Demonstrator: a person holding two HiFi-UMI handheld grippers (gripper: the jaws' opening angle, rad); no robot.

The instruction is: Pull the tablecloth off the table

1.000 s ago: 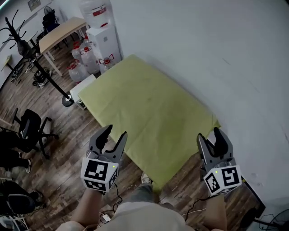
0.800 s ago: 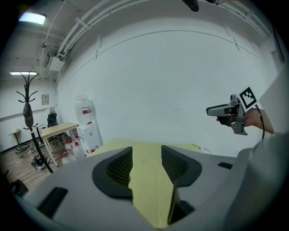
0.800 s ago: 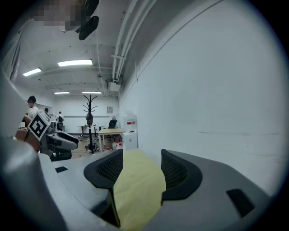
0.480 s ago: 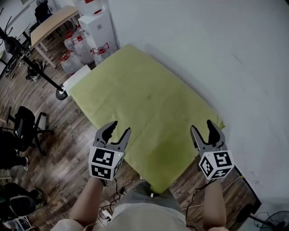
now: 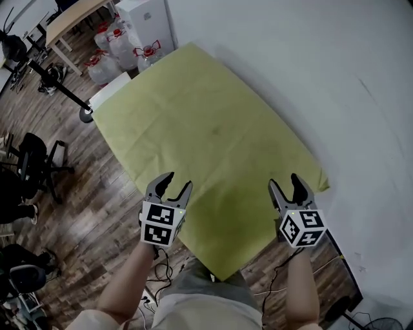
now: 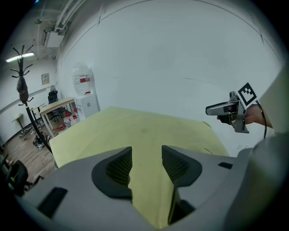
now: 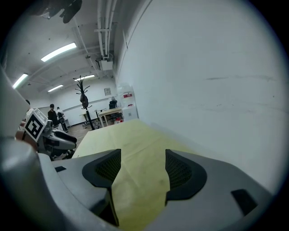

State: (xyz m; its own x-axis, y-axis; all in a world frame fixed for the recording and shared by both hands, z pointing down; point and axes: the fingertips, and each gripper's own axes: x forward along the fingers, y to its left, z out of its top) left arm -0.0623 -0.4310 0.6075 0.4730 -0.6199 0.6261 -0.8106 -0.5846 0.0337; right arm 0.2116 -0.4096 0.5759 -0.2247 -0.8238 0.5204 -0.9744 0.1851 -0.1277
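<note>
A yellow-green tablecloth (image 5: 206,129) covers the whole table, which stands against the white wall. My left gripper (image 5: 175,182) hangs open over the cloth's near left edge. My right gripper (image 5: 284,182) hangs open over the near right part of the cloth; its jaws have just been opening, with nothing pinched between them. In the left gripper view the cloth (image 6: 135,131) stretches away past the open jaws of the left gripper (image 6: 146,164), and the right gripper (image 6: 228,108) shows at the right. The right gripper view shows the cloth (image 7: 131,135) beyond its own open jaws (image 7: 142,169).
A white wall (image 5: 310,71) runs along the table's far and right sides. Water jugs (image 5: 119,42), a white cooler (image 5: 145,16) and a wooden table (image 5: 71,19) stand at the back left. A coat stand (image 5: 61,90) and office chairs (image 5: 35,164) are on the wooden floor at left.
Both grippers have come down and forward, closer to the cloth's near edge. The right gripper's jaws stand a little wider than before.
</note>
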